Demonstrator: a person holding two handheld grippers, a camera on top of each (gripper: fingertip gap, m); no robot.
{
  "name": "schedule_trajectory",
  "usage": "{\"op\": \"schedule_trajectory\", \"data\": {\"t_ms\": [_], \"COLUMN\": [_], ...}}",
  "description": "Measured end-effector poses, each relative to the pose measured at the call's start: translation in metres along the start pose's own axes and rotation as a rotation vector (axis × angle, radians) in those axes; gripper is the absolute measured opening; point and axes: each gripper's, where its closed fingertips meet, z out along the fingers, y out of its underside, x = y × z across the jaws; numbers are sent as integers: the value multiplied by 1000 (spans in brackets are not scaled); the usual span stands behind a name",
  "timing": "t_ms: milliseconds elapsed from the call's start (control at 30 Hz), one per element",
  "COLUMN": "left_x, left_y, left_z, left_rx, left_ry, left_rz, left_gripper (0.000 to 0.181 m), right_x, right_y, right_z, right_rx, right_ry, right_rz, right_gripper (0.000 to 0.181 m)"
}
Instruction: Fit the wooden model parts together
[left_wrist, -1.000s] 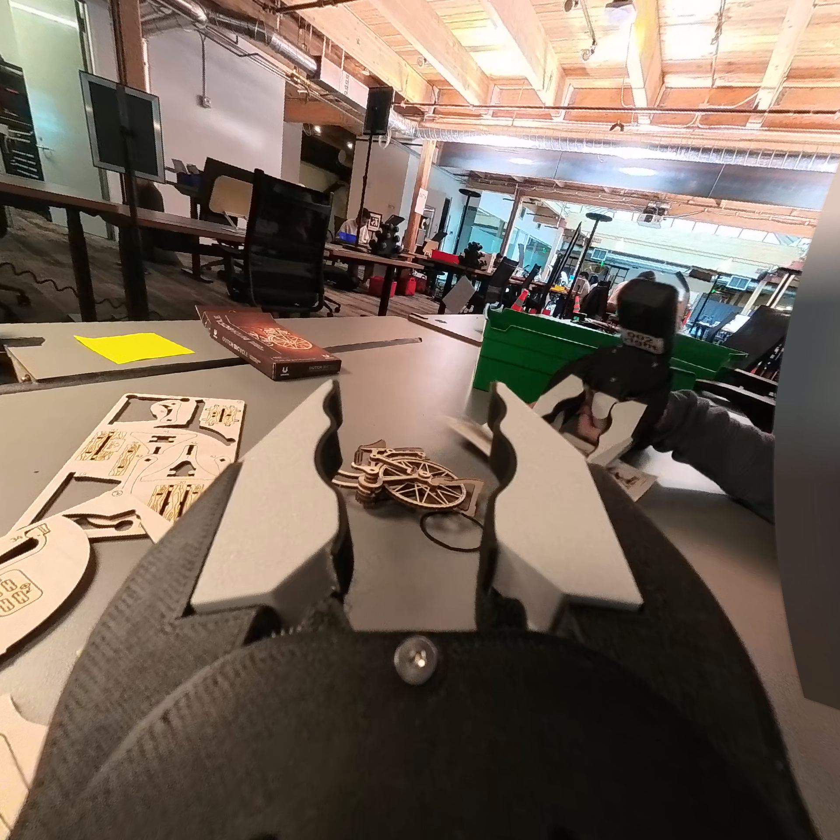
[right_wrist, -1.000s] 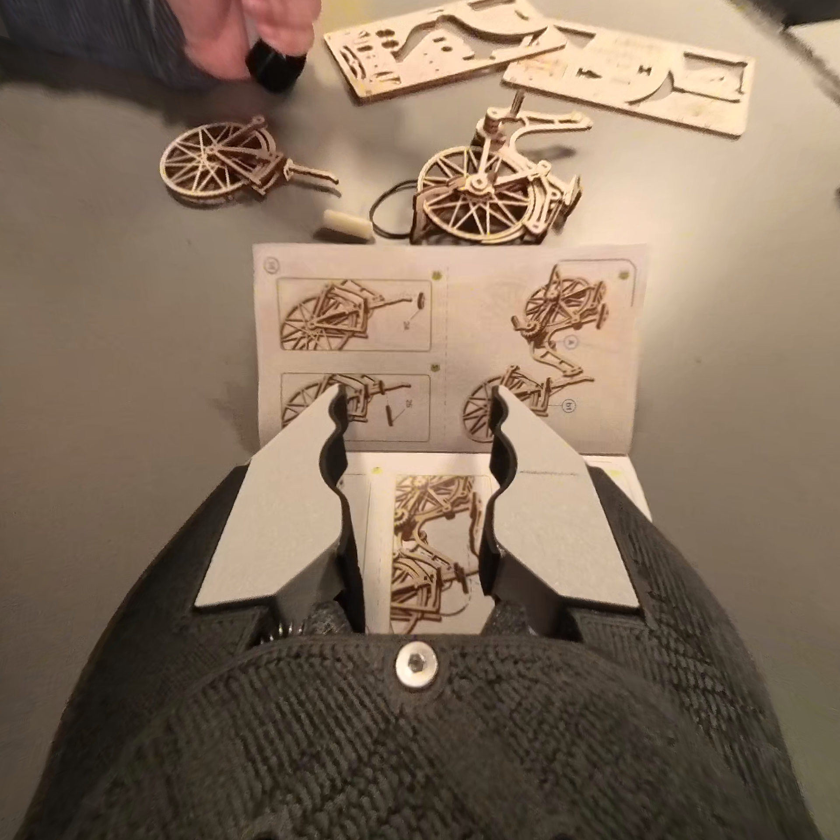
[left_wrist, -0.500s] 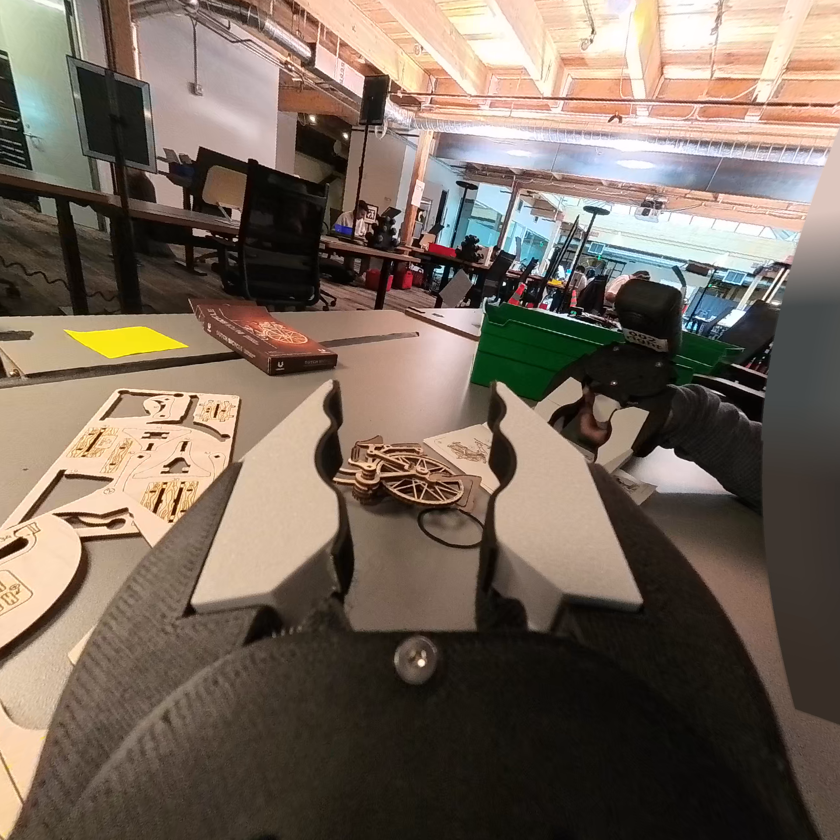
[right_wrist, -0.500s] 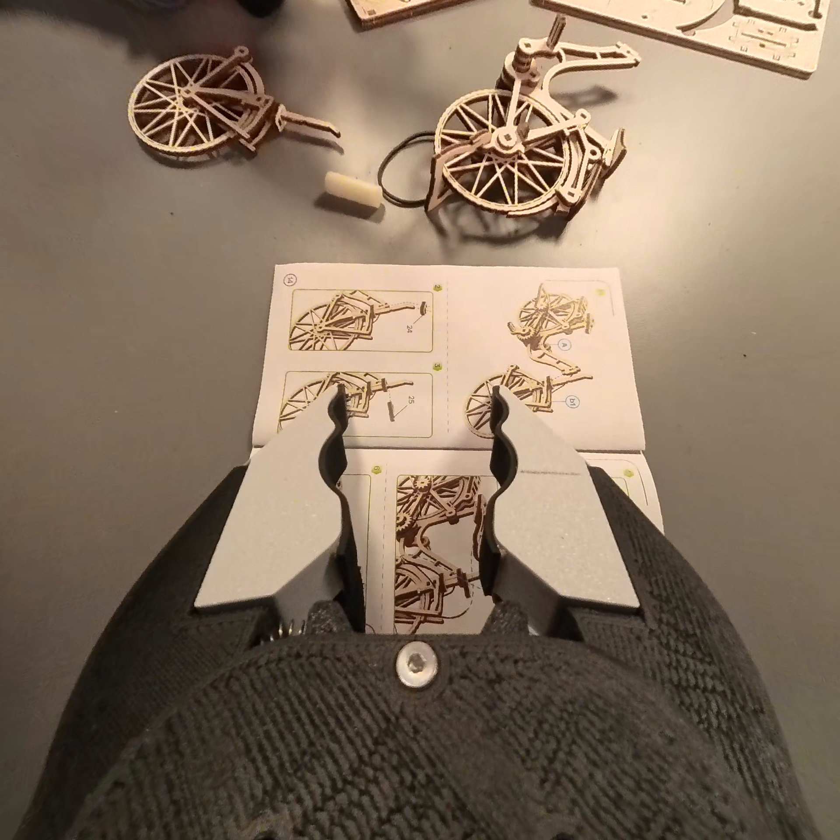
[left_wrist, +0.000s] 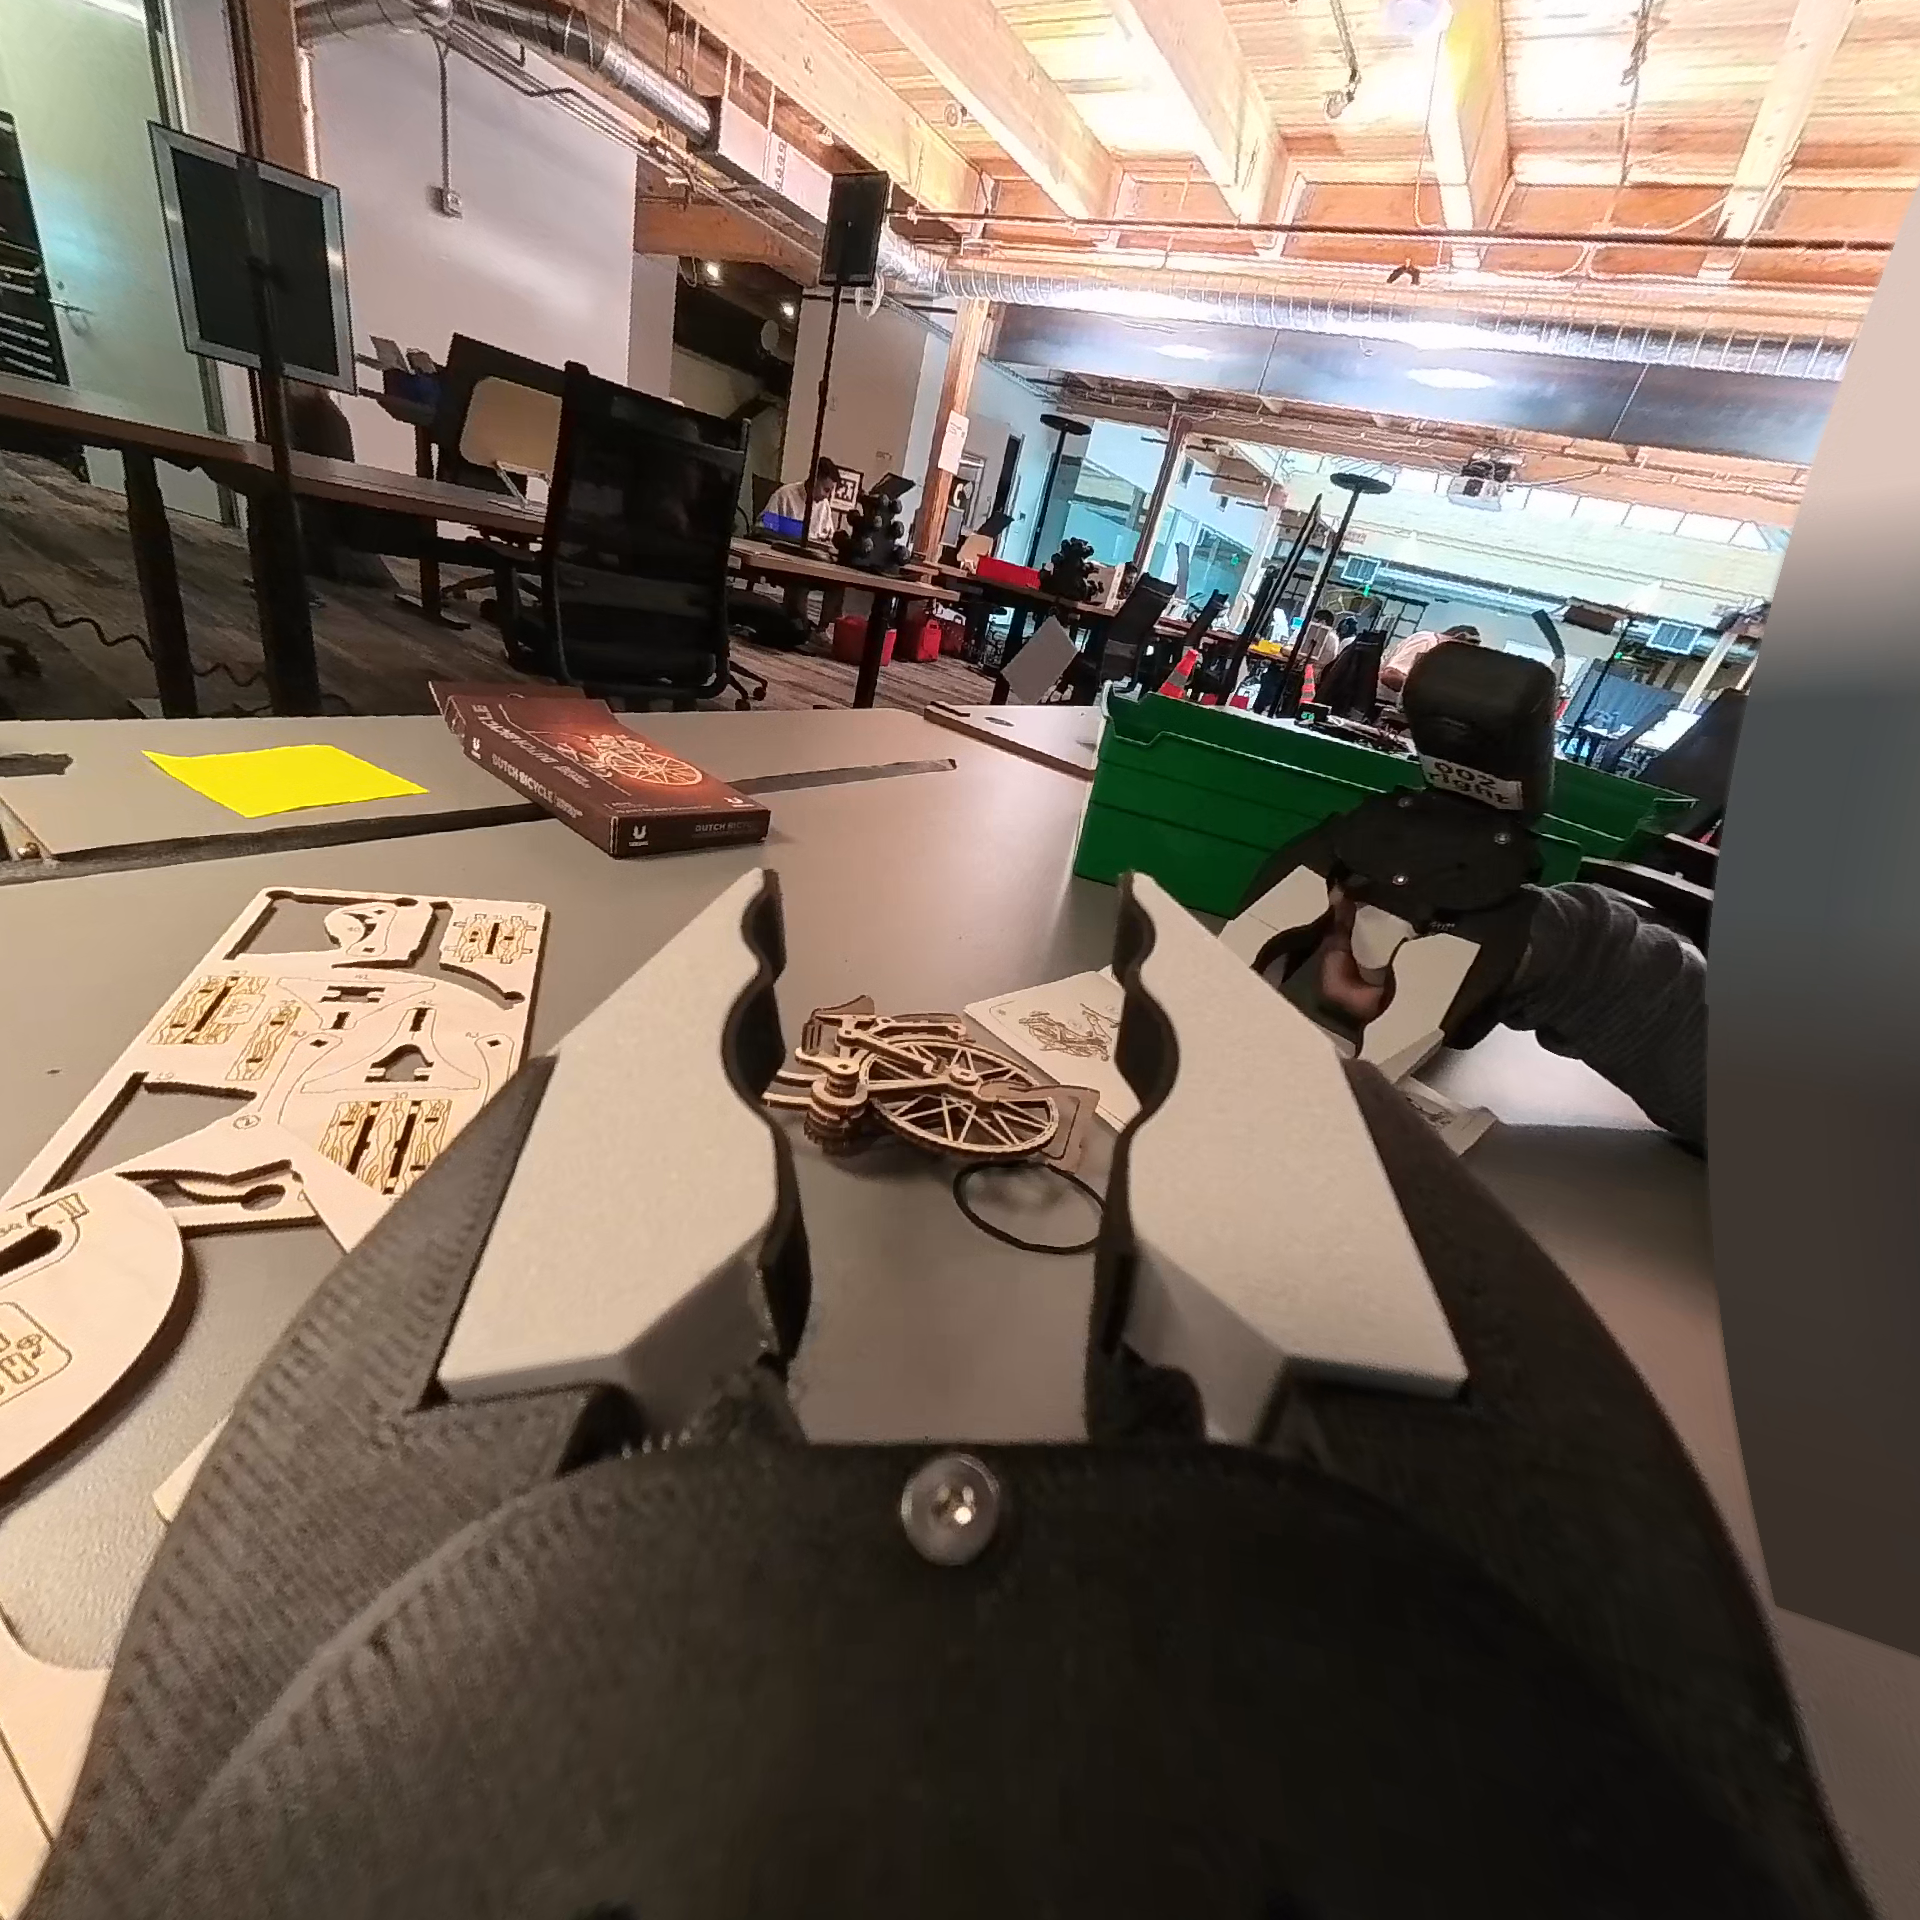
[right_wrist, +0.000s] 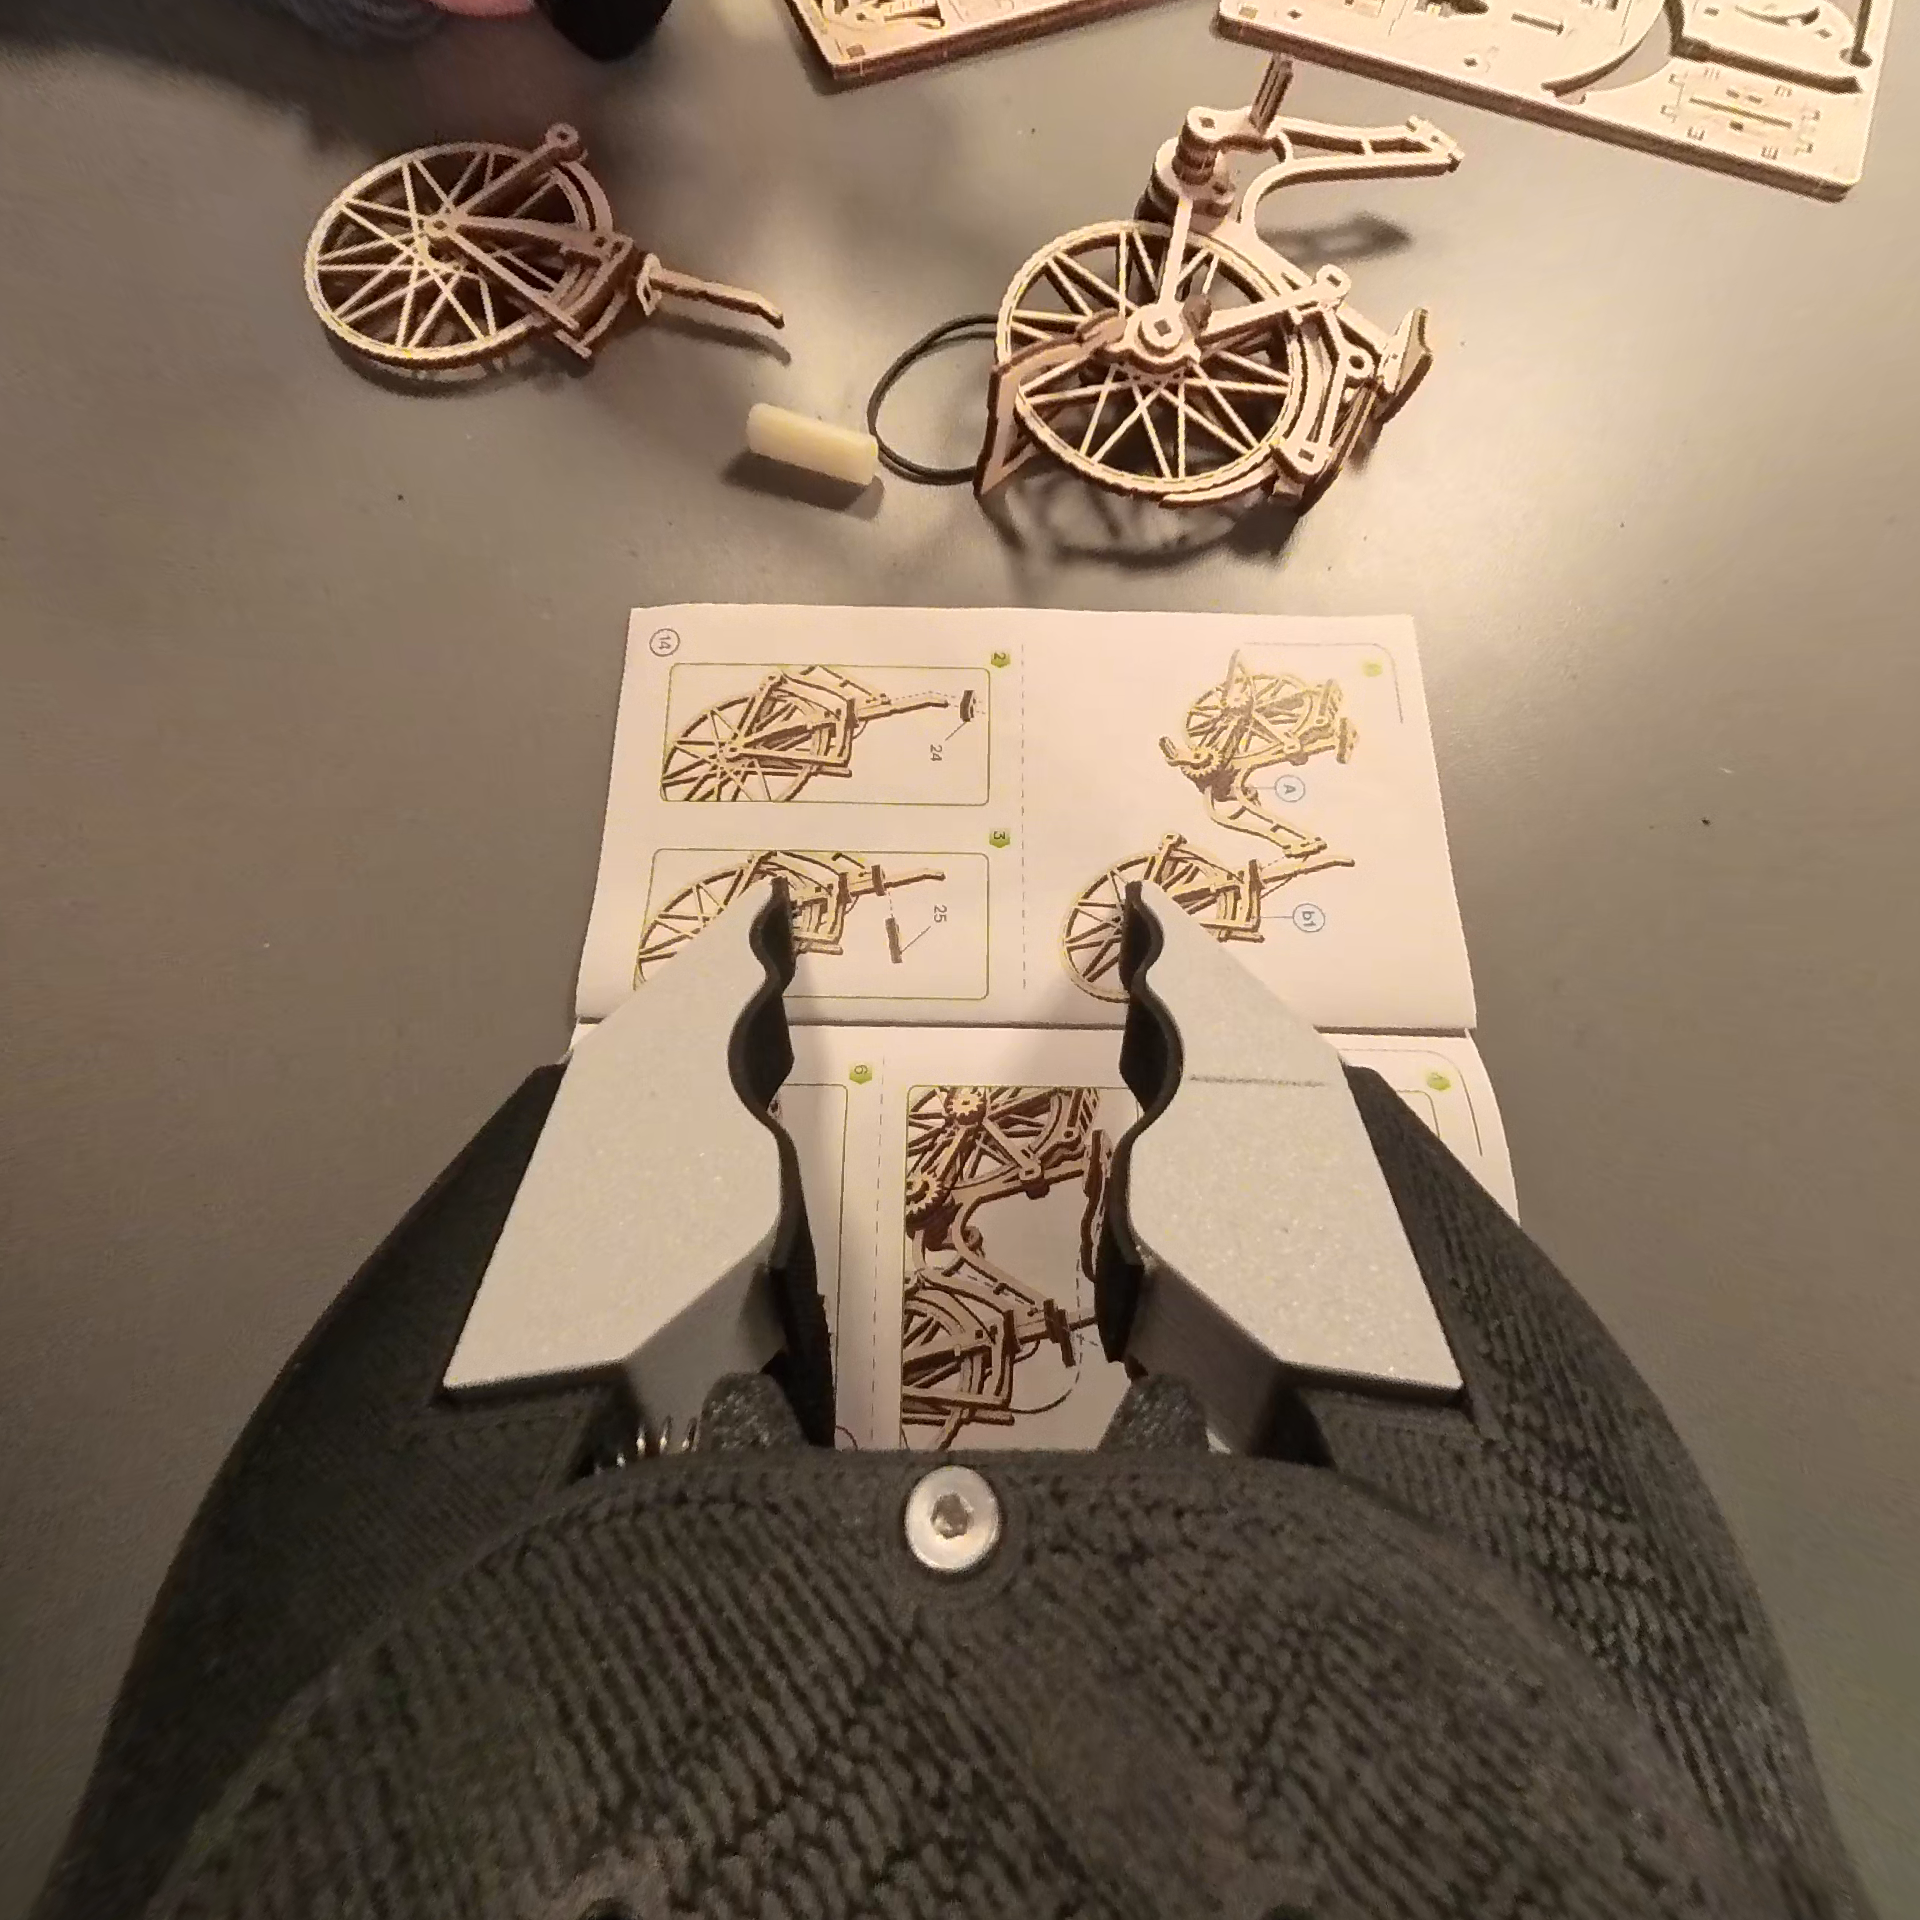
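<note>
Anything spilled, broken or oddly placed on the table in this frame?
Nothing stands out. Two wheel assemblies lie apart on the grey table, a rubber band and pale peg between them, the instruction sheet open. Both the left gripper and right gripper are open, empty.

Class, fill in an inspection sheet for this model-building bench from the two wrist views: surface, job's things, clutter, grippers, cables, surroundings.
Surface: grey matte table, flat, no spills seen.
Job's things: larger wooden wheel-and-frame assembly propped up; smaller wooden spoked wheel with fork lying flat, apart from it; pale laser-cut part sheets; open paper instruction booklet.
Clutter: thin black rubber band beside the larger assembly; small cream cylinder; dark brown kit box; yellow paper square; green plastic crate.
Grippers: left gripper open, empty; right gripper open, empty, above the booklet.
Cables: nothing seen.
Surroundings: open office, desks, black mesh chair.
</note>
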Motion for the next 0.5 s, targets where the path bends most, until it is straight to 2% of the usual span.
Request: {"op": "schedule_trajectory", "data": {"t_ms": [500], "left_x": [0], "left_y": [1], "left_z": [0], "left_rx": [-2], "left_ry": [2], "left_rz": [-1], "left_gripper": [62], "right_x": [0], "right_y": [0], "right_z": [0], "right_rx": [-4], "right_ry": [6], "right_rz": [-5], "right_gripper": [61]}}
